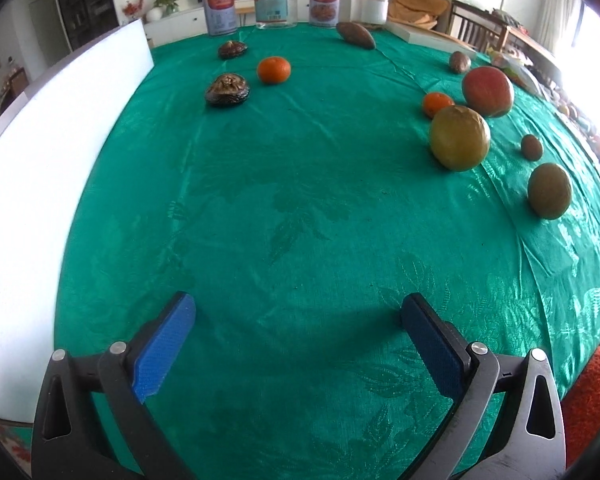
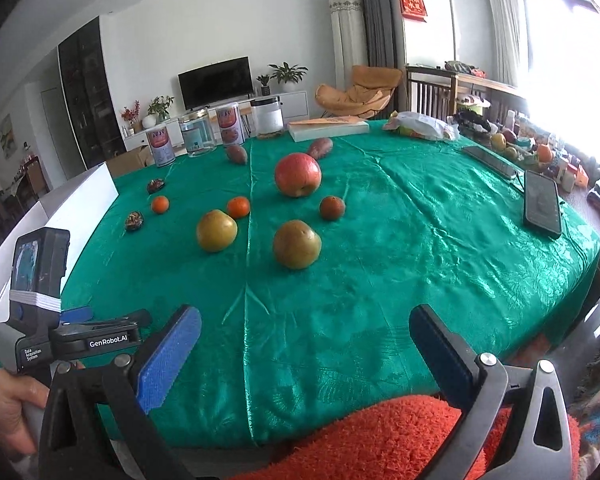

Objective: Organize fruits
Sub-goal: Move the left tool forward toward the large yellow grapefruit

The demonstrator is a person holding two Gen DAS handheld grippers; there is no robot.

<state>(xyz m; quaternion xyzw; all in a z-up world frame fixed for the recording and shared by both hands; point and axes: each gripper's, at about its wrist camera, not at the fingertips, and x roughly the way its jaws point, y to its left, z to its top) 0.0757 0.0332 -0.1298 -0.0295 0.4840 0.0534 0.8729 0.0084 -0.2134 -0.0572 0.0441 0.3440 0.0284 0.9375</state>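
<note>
2 phones (image 2: 542, 202) on cloth (image 2: 380, 280) edge, well apart frm fruit

Daylight is pouring in from the window (image 2: 572, 52) on the right, blowing that side out to white in both views and laying sheen along the folds of the green tablecloth (image 2: 380, 240). The fruits are casting only soft, faint shadows. Fisheye distortion is bending the table edge and walls, dark vignetting is closing the corners, and far background details are going soft.
</note>
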